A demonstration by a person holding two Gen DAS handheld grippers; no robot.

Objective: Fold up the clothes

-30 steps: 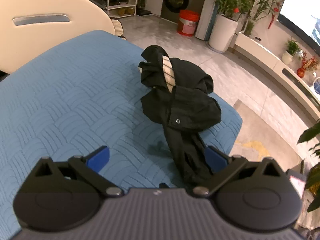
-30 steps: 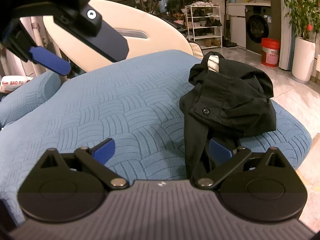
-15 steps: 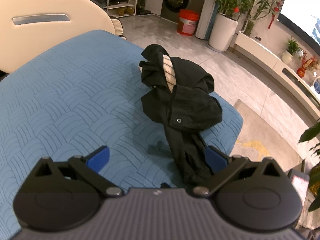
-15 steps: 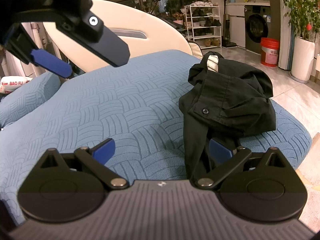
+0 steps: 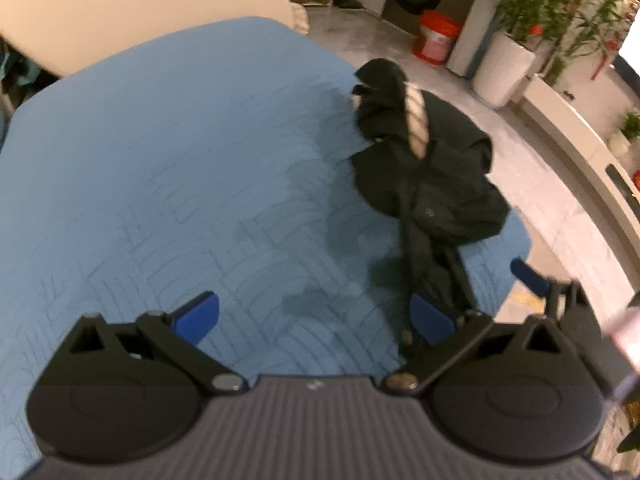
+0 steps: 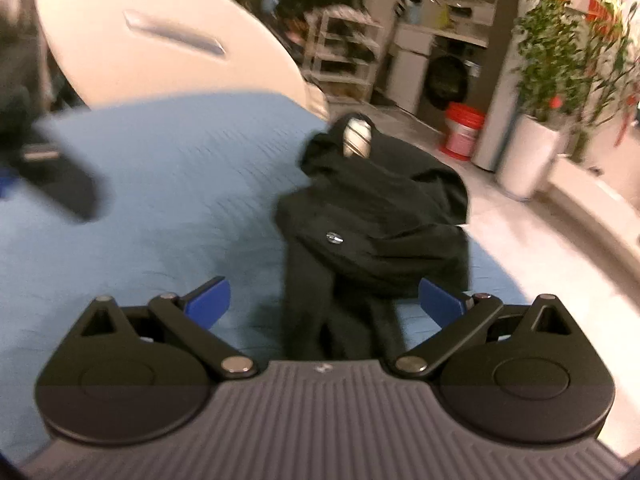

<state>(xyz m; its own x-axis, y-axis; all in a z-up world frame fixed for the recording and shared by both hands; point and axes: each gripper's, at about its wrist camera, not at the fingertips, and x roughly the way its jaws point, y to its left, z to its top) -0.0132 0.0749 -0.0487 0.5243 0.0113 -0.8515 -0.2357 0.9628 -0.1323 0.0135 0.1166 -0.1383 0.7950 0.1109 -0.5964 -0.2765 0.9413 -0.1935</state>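
In the left view only, right gripper [image 5: 532, 280].

We note black garment [image 5: 436, 184] with cream striped lining [image 5: 416, 120]; blue quilted cover [image 5: 180, 184]; orange bucket [image 5: 438, 36] at 1 o'clock.

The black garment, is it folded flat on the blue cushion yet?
No, the black garment lies bunched in a crumpled heap on the blue cushion.

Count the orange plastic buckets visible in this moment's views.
1. The orange plastic bucket stands on the tiled floor beyond the blue quilted bed, beside the tall white planter. Others may be hidden.
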